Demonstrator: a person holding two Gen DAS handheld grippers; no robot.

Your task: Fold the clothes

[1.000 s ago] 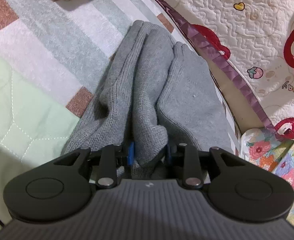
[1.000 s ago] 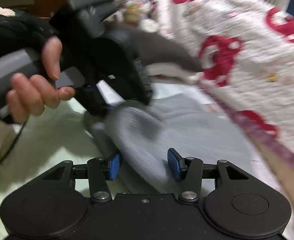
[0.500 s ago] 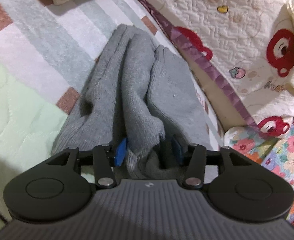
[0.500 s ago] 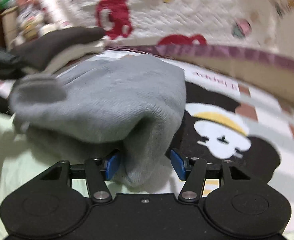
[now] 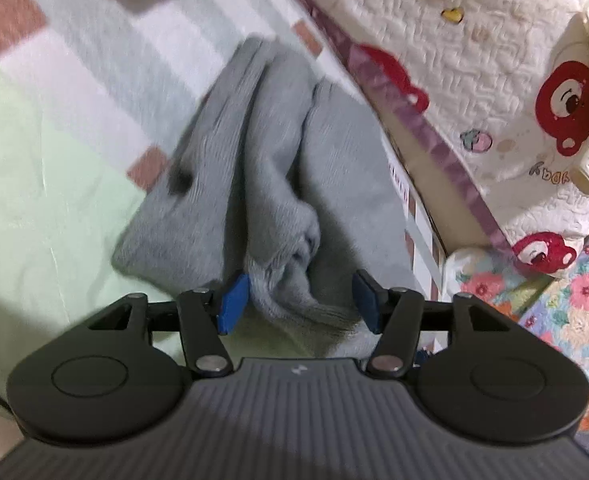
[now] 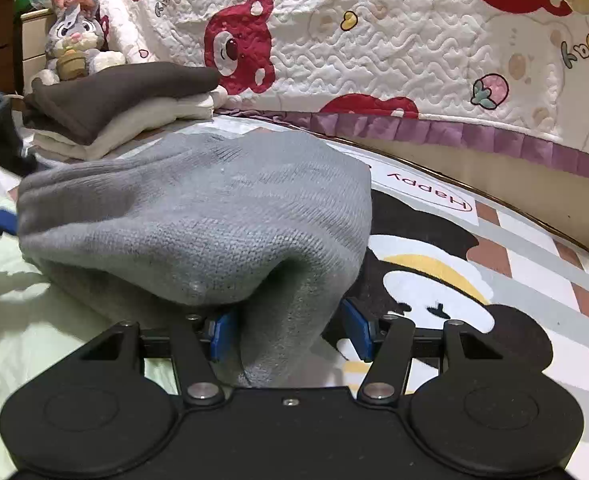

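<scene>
- Grey knit sweater (image 5: pixel 254 184), folded into a long bundle, lies on the patterned bedspread (image 5: pixel 74 92) and runs from the frame's centre up toward the upper middle in the left wrist view; in the right wrist view it fills the centre left as a rounded mound.
- The left gripper (image 5: pixel 300 304) has just been opening its jaws; a bunched end of the sweater sits between the blue pads, brushing the left pad (image 5: pixel 234 304) while the right pad stands clear of the cloth.
- The right gripper (image 6: pixel 290 332) has its jaws apart too, having widened a little in the last moment, with a hanging fold of the sweater between them; the fold lies against the left pad (image 6: pixel 222 334), and a gap shows at the right one.
- A cartoon print in black, white and yellow (image 6: pixel 426 292) covers the bedspread right of the sweater.
- A stack of folded clothes (image 6: pixel 122 100), dark brown over cream, sits in the upper left of the right wrist view, with a plush rabbit (image 6: pixel 74 40) just behind it.
- A white quilt with red bears (image 6: pixel 374 40), edged in purple ruffle, crosses the top of both views.
</scene>
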